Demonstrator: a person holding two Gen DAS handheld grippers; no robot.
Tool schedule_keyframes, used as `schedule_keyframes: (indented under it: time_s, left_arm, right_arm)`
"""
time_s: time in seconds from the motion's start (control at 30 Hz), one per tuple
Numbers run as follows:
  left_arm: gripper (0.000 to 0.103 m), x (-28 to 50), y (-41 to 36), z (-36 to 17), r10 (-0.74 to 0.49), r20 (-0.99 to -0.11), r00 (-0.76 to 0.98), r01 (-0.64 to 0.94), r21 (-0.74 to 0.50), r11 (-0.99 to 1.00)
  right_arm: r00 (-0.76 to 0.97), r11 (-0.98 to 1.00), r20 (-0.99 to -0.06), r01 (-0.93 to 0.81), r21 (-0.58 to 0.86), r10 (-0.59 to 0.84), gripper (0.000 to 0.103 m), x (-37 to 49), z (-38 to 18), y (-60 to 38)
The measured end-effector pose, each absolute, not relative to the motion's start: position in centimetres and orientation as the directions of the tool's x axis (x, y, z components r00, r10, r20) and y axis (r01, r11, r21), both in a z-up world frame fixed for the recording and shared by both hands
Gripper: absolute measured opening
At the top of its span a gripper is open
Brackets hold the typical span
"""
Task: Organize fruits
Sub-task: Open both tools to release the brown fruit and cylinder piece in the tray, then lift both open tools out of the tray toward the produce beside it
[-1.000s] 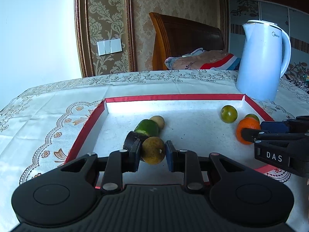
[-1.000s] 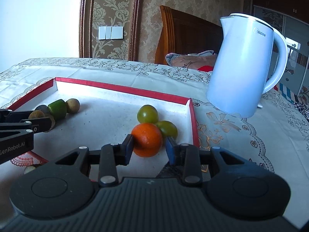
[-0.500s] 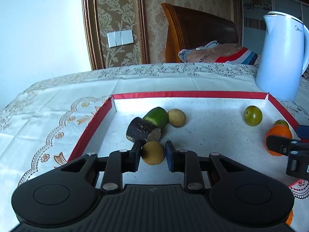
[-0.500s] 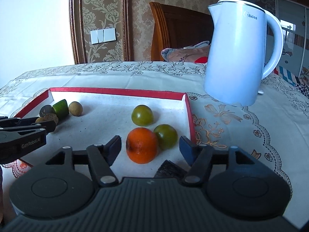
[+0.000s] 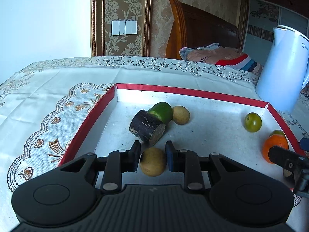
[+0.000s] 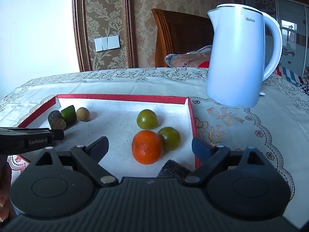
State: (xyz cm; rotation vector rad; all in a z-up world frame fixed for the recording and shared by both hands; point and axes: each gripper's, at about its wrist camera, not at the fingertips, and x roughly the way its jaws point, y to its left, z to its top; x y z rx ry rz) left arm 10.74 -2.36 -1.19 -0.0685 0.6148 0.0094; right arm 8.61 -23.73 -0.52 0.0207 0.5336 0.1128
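Observation:
A red-rimmed white tray (image 5: 193, 91) holds the fruit. My left gripper (image 5: 152, 155) is shut on a tan round fruit (image 5: 153, 161) just above the tray's near edge. Behind it lie a dark cut piece (image 5: 146, 128), a green cut piece (image 5: 162, 111) and another tan fruit (image 5: 180, 115). My right gripper (image 6: 149, 145) is wide open, apart from the orange (image 6: 147, 147) that rests in the tray between its fingers. Two green round fruits (image 6: 147, 119) (image 6: 170, 138) sit beside the orange. The left gripper also shows in the right wrist view (image 6: 58, 134).
A white electric kettle (image 6: 236, 58) stands on the embroidered tablecloth (image 5: 48, 96) right of the tray. A dark rough piece (image 6: 173, 171) lies just under the right gripper. A wooden chair (image 5: 200, 31) with a cushion stands behind the table.
My right gripper has opened wide and let the orange down in the tray. My left gripper, still holding the tan fruit, has drawn back toward the tray's near edge.

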Motion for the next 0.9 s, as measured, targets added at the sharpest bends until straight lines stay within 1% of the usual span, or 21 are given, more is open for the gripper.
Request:
schedule_keyframes:
  time_s: [0.07,0.23,0.3,0.33,0.37,0.4,0.47,0.7,0.8,0.9]
  left_arm:
    - [0.028,10.6,-2.2,-1.2,-0.011,-0.577,0.817,-0.031,-0.064,0.997]
    - [0.029,9.9,-1.9,-0.9,-0.023,-0.56,0.828,-0.024,-0.078,0.997]
    - [0.037,9.8,-1.9,-0.8,-0.019,-0.552,0.834,-0.026,-0.073,0.997]
    - [0.05,9.7,-2.0,-0.7,-0.016,-0.545,0.838,-0.027,-0.072,0.997]
    - [0.061,9.6,-2.0,-0.7,-0.013,-0.535,0.845,-0.029,-0.07,0.997]
    - [0.063,9.4,-2.0,-0.5,-0.007,-0.521,0.853,-0.033,-0.068,0.997]
    - [0.063,9.2,-2.2,-0.3,-0.004,-0.502,0.865,-0.029,-0.059,0.998]
    - [0.063,7.6,-2.1,-0.1,-0.02,-0.489,0.872,-0.009,-0.057,0.998]
    - [0.064,6.6,-1.5,0.1,-0.036,-0.483,0.875,-0.008,-0.089,0.996]
    - [0.066,5.5,-0.8,0.3,-0.068,-0.472,0.879,0.005,-0.133,0.991]
  right_arm:
    - [0.86,0.995,-0.501,-0.093,0.037,0.099,0.101,8.4,-0.5,-23.7]
    - [0.867,0.994,-0.486,-0.094,0.055,0.109,0.101,7.8,-0.5,-24.1]
    - [0.871,0.994,-0.48,-0.09,0.057,0.106,0.102,7.7,-0.4,-24.2]
    - [0.871,0.994,-0.48,-0.088,0.058,0.105,0.103,7.7,-0.5,-24.3]
    - [0.871,0.994,-0.48,-0.089,0.059,0.106,0.103,7.7,-0.5,-24.3]
    - [0.871,0.994,-0.479,-0.091,0.061,0.109,0.103,7.6,-0.5,-24.3]
    - [0.876,0.994,-0.47,-0.092,0.059,0.109,0.103,7.4,-0.4,-24.3]
    - [0.896,0.996,-0.437,-0.092,0.002,0.083,0.103,5.9,-0.3,-24.0]
    - [0.904,0.997,-0.422,-0.08,-0.013,0.067,0.103,5.2,-0.2,-24.1]
    - [0.907,0.998,-0.415,-0.07,0.006,0.066,0.103,4.6,-0.1,-24.6]
